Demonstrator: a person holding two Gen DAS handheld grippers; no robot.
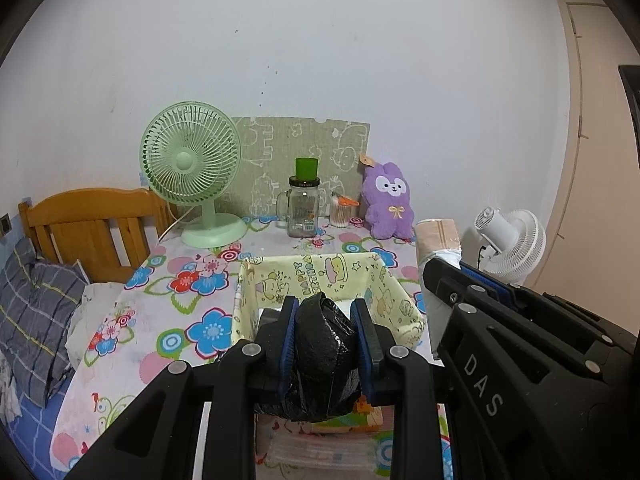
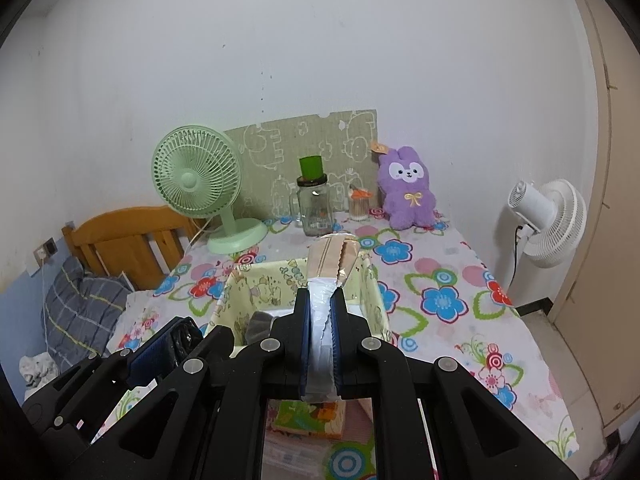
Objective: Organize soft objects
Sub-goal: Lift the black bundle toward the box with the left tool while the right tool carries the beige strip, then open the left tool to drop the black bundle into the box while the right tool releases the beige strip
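Left wrist view: the left gripper [image 1: 326,336] pinches a crumpled black bag [image 1: 324,354] above the near rim of the yellow fabric bin [image 1: 404,304], dead centre. The right gripper [image 1: 444,292] enters from 3 o'clock. The slack bag could slip, or snag the rim, if lowered carelessly.

Right wrist view: the right gripper [image 2: 320,316] squeezes a white-and-tan wrapped pack [image 2: 330,264] over the bin, at 12 o'clock. The thin wrapper may tear or slide out. What already lies in the bin is mostly hidden behind both grippers.
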